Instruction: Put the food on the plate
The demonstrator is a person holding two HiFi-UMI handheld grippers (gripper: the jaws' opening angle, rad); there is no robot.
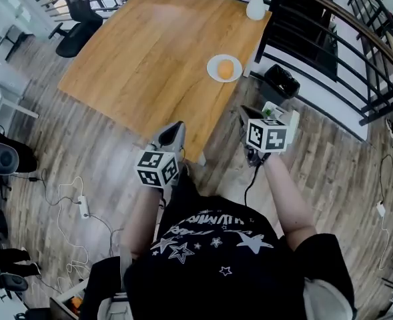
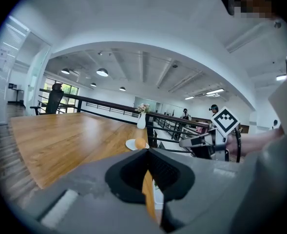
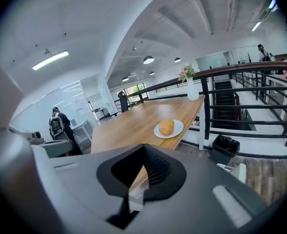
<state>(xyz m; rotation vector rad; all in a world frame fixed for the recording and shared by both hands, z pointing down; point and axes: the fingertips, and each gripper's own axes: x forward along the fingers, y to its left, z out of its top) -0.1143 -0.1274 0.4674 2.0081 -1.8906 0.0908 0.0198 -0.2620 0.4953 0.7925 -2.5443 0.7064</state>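
An orange, bun-like food (image 1: 226, 68) lies on a small white plate (image 1: 213, 72) near the right edge of the wooden table (image 1: 149, 52). Both grippers hang off the table's near side, well short of the plate. My left gripper (image 1: 174, 131) is at the table's near corner, jaws closed together with nothing between them. My right gripper (image 1: 247, 114) is over the floor just right of the table, also shut and empty. The right gripper view shows the food (image 3: 166, 127) on its plate (image 3: 178, 127) ahead. In the left gripper view the food (image 2: 140, 143) sits far off.
A white vase with flowers (image 1: 255, 7) stands at the table's far right corner. A black bin (image 1: 281, 82) sits on the floor by a black railing (image 1: 343, 52) to the right. An office chair (image 1: 76, 12) is at the far left, and cables (image 1: 76, 202) lie on the floor.
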